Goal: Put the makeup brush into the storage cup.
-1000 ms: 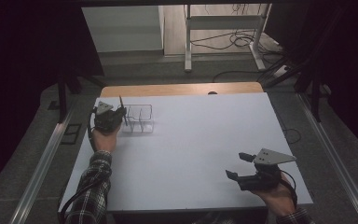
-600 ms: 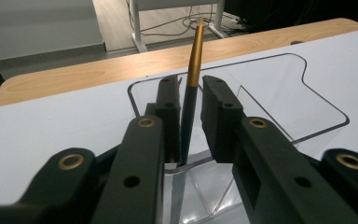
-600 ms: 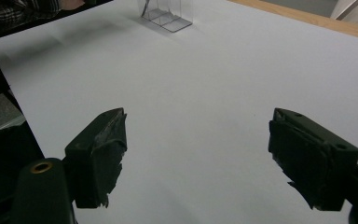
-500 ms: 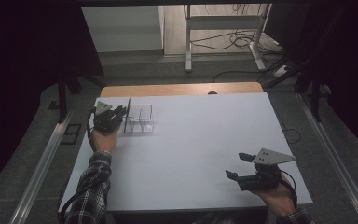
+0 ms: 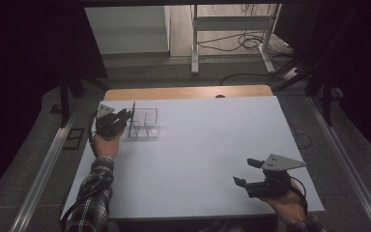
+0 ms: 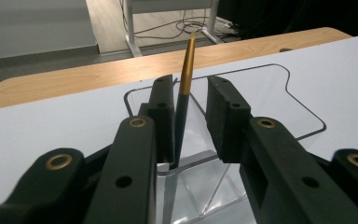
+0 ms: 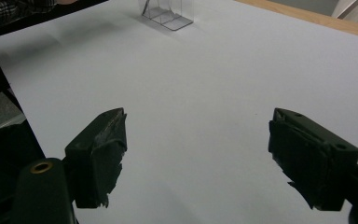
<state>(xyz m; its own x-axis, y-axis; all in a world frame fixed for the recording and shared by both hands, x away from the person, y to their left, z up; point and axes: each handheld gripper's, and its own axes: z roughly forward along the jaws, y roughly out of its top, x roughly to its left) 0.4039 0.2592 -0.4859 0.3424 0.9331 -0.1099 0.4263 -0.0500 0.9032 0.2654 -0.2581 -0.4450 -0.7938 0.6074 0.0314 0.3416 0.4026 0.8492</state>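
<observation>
- Clear acrylic holder point(image 6: 242, 88) with a pen point(image 6: 182, 100) leaning inside; left gripper point(image 5: 127, 116) reaches level, jaws just opening, releasing the pen.
- Right gripper point(image 5: 251, 172) rests low (jaws wide, empty).

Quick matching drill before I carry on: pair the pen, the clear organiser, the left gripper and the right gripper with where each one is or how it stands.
1. pen
2. clear organiser
3. left gripper
4. right gripper

A. jaws wide apart over bare white table
B. stands on the table's far left
C. jaws just opening, either side of the pen
D. upright in the organiser, gold tip up

Pairs: 1-D, 2-B, 3-C, 4-A
</observation>
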